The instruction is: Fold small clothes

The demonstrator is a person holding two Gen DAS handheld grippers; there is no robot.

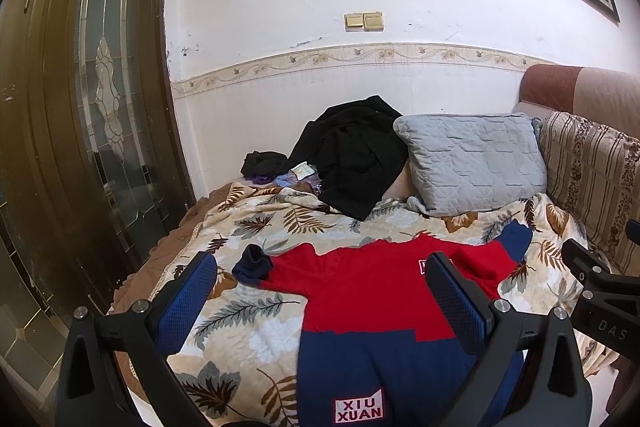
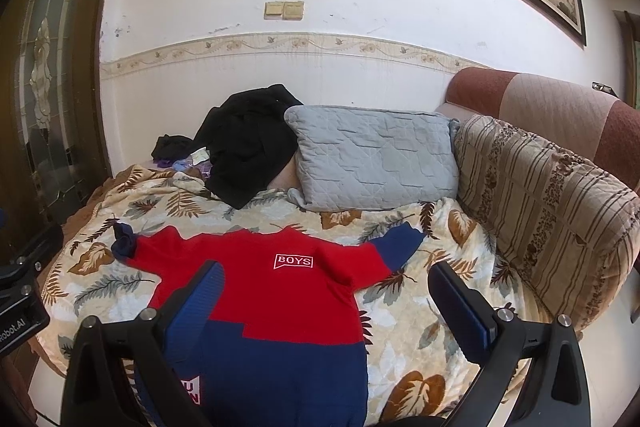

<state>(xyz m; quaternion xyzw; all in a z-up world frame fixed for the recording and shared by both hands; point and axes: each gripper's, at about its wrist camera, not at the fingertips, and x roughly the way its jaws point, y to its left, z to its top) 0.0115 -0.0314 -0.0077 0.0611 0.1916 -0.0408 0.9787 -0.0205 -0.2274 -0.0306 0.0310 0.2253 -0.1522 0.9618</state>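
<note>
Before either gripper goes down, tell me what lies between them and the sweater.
Nothing visible does. The red and navy sweater lies flat on the leaf-print blanket, with the left gripper and right gripper open above it.

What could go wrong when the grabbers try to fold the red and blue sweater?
1. The sweater lies on a soft leaf-print blanket; a gripper might pinch blanket along with it.
2. One sleeve cuff is already bunched up, so that fold may come out lumpy.
3. The left gripper and right gripper, both open, hover close together and might bump.
</note>
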